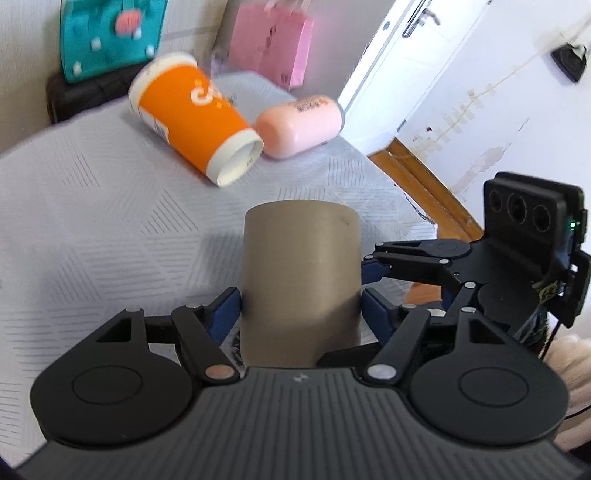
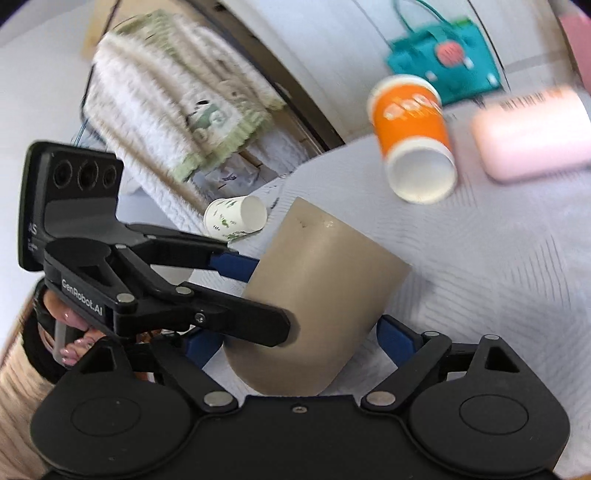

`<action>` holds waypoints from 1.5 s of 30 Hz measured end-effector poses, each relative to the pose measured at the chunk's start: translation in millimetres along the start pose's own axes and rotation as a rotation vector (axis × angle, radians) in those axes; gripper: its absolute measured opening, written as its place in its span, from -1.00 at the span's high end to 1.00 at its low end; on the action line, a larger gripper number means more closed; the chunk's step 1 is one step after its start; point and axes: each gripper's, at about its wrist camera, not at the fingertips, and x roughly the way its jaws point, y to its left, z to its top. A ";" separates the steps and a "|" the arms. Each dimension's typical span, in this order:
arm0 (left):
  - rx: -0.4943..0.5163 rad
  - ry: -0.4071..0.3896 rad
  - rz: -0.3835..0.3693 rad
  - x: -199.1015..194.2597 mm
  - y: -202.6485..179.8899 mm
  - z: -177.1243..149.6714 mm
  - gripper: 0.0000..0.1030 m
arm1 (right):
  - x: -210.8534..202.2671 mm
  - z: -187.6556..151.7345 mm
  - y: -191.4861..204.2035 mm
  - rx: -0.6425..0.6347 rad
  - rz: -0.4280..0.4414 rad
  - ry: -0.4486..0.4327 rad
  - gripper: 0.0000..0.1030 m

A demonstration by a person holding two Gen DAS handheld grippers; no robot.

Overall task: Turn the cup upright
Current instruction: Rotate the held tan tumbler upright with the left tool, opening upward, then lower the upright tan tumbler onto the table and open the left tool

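A plain tan cup (image 1: 301,284) stands bottom-up on the white patterned cloth (image 1: 110,206). My left gripper (image 1: 301,304) is shut on it, blue pads against both sides. My right gripper (image 2: 291,339) comes in from the right, seen in the left wrist view (image 1: 373,280); its blue fingers stand on either side of the tan cup (image 2: 317,295) and look closed on it. An orange paper cup (image 1: 192,114) lies on its side further back, also in the right wrist view (image 2: 413,140).
A pink bottle (image 1: 299,123) lies beside the orange cup. A small white paper cup with green print (image 2: 236,218) lies on its side near the table edge. A teal bag (image 1: 110,33) and a pink bag (image 1: 271,42) stand at the back. A door and a wall are at right.
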 end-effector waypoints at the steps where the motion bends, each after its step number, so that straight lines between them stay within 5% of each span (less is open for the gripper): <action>1: 0.022 -0.024 0.019 -3.3 -2.1 -3.8 -0.37 | 2.0 0.1 6.2 -0.039 -0.014 -0.010 -0.77; 9: 0.075 -0.222 0.108 -22.1 -1.1 -36.6 -0.38 | 11.2 -11.5 33.6 -0.274 -0.109 -0.136 -0.74; 22: 0.072 -0.354 0.198 -24.2 16.7 -36.6 -0.38 | 37.1 0.7 71.3 -0.668 -0.305 -0.245 -0.63; 33: 0.091 -0.399 0.269 -13.5 26.1 -35.4 -0.38 | 55.5 10.2 63.8 -0.722 -0.298 -0.275 -0.61; 41: 0.040 -0.382 0.255 -10.1 29.0 -37.2 -0.40 | 59.7 11.3 63.8 -0.726 -0.298 -0.223 -0.62; 45: 0.007 -0.422 0.257 -18.3 26.2 -45.9 -0.59 | 56.4 11.4 62.7 -0.692 -0.289 -0.218 -0.62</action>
